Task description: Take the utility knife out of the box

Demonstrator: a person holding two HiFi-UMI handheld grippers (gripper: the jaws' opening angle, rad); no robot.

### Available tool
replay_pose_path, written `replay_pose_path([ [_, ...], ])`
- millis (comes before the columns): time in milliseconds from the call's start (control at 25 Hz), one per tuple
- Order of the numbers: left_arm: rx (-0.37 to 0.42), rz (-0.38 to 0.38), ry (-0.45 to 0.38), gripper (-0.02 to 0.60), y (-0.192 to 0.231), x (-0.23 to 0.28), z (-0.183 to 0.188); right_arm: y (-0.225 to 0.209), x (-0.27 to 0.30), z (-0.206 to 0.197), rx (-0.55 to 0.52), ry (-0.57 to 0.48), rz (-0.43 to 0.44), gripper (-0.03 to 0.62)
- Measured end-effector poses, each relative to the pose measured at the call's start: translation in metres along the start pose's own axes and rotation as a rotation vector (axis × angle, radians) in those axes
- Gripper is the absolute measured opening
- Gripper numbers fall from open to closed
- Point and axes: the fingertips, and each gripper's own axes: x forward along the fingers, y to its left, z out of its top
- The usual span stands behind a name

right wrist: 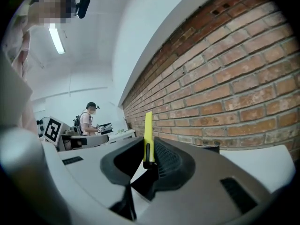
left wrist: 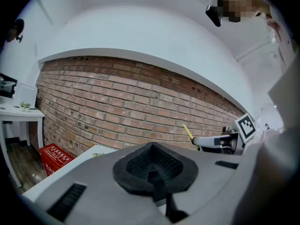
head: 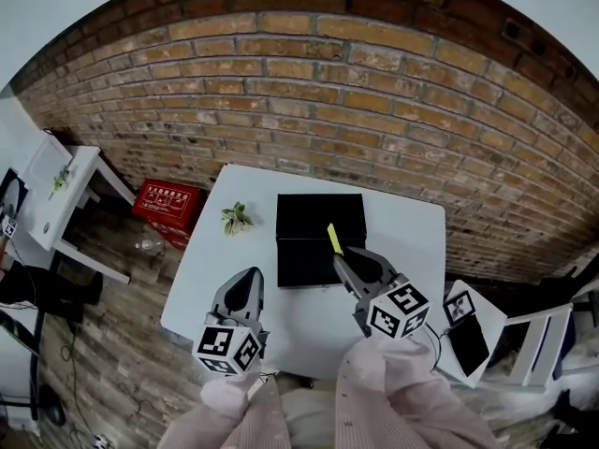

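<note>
lower left of the head view, the left gripper (head: 249,279) hovers, fingers closed on nothing. to its right, the right gripper (head: 348,262) pinches the yellow utility knife (head: 334,239) above the black box (head: 314,215). the knife looks clear of the box, so next it needs setting on the desk (head: 412,241). the right gripper view shows the fingers (right wrist: 171,161) clamped on the knife's lower end. the head view alone shows where the box lies.

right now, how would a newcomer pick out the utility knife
Find the white table in front of the brick wall, with a black box lying on it. Over the box, the right tool grips the utility knife: a thin strip, the only bright yellow thing there.
</note>
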Motion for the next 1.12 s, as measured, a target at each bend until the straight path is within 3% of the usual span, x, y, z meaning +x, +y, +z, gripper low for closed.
replay_pose_path([
  [560,0.066,0.047,-0.092,-0.008,0.004,-0.022,0.053,-0.008,-0.049,0.069,-0.030,-0.199,-0.098,0.067],
  [1120,0.100,0.097,-0.135,-0.008,0.006,-0.050,0.073,-0.016,-0.085,0.079,-0.038,-0.267,-0.178,0.067],
])
